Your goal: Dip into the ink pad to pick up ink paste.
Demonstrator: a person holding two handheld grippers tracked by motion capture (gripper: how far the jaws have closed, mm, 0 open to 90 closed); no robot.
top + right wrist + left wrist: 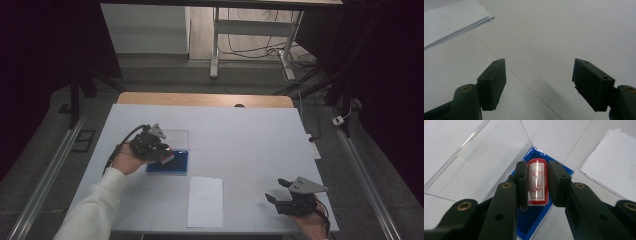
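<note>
A red cylindrical stamp [537,170] with a white label and red characters sits between the jaws of my left gripper [537,183], which is shut on it. The stamp hangs just over a blue ink pad tray [534,222], whose clear lid [481,162] lies open behind it. From the high view, the left gripper [166,156] is at the table's left middle, over the blue tray [177,165]. Near the front right edge my right gripper [276,189] stands open, with nothing between its fingers [492,82] but bare table.
A white sheet of paper [206,201] lies at the front centre, between the two grippers; it is also in the left gripper view [611,162] and the right gripper view [451,20]. The white table [240,135] ends in a wooden edge at the back.
</note>
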